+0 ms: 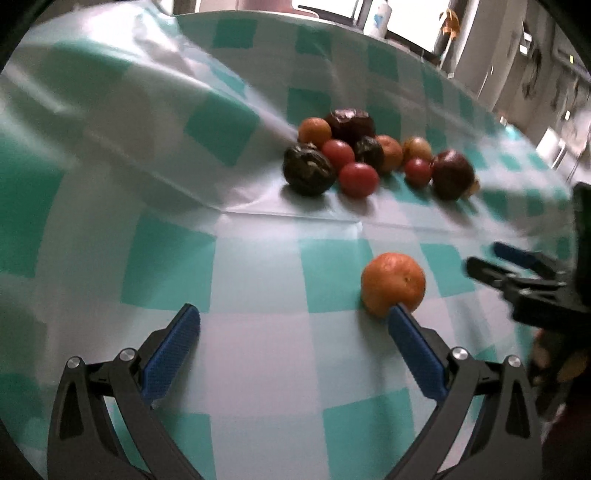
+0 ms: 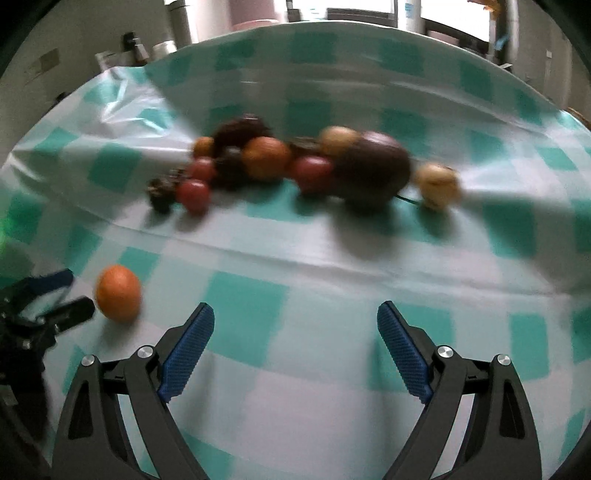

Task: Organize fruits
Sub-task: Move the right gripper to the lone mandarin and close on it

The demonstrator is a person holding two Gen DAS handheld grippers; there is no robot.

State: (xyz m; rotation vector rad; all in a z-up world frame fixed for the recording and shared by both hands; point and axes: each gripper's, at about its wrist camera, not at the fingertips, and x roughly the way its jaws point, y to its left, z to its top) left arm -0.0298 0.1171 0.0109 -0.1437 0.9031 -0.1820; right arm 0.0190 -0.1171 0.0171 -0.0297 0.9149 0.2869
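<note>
A lone orange (image 1: 393,283) lies on the checked tablecloth (image 1: 240,266), just beyond the tip of my left gripper's right finger. My left gripper (image 1: 293,314) is open with nothing between its fingers. Farther back sits a pile of fruit (image 1: 369,155): dark passion fruits, red tomatoes and small oranges. In the right wrist view my right gripper (image 2: 295,314) is open and empty, with the same pile of fruit (image 2: 303,166) ahead, a pale round fruit (image 2: 437,184) at its right end, and the lone orange (image 2: 118,293) to the left beside the other gripper (image 2: 55,295).
The right gripper (image 1: 517,266) shows at the right edge of the left wrist view. The tablecloth has raised folds (image 1: 184,74) at the back left. A window, a bottle (image 1: 376,18) and cabinets lie beyond the table's far edge.
</note>
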